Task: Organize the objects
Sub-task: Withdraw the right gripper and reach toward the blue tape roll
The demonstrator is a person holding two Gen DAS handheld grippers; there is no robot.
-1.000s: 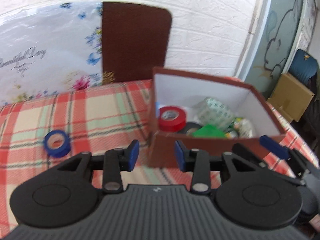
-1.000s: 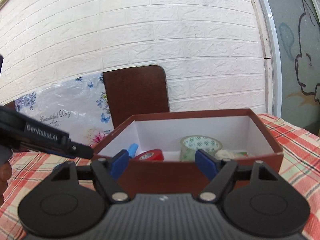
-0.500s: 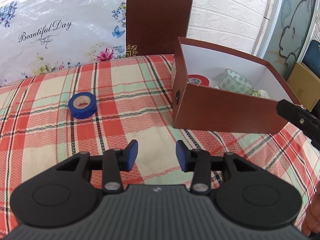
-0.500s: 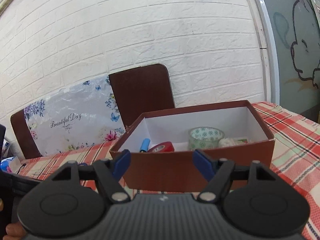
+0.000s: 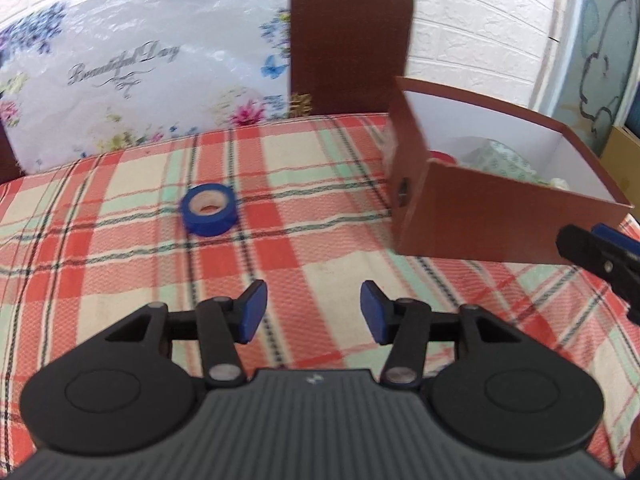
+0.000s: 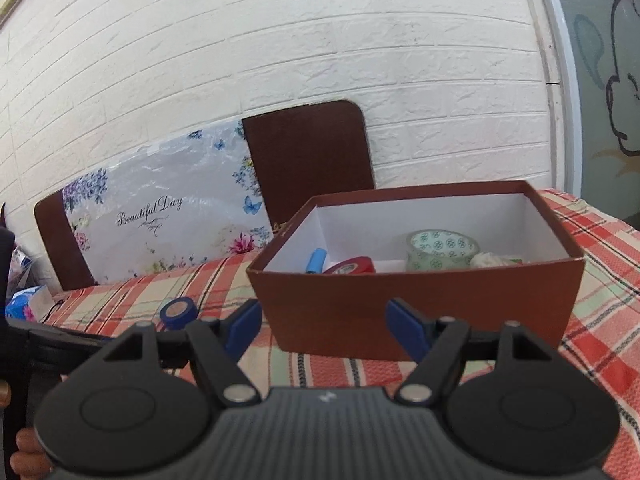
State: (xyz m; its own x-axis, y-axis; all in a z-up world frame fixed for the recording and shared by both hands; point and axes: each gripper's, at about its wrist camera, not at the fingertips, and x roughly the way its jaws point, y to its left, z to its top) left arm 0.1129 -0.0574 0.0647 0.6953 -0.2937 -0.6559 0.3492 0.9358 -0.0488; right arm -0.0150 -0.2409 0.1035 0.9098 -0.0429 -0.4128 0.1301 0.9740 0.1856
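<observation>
Blue tape roll (image 5: pixel 209 215) — flat on plaid cloth (image 5: pixel 120 264), cardboard core showing.

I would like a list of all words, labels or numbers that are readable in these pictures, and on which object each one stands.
"Beautiful Day": script lettering on the flowered plastic sheet leaning against the brick wall.
Small white logo mark on the body of the right tongs: a symbol, no letters.
Print on the red tape roll in the brown box: too small to read.
Nothing else readable.
</observation>
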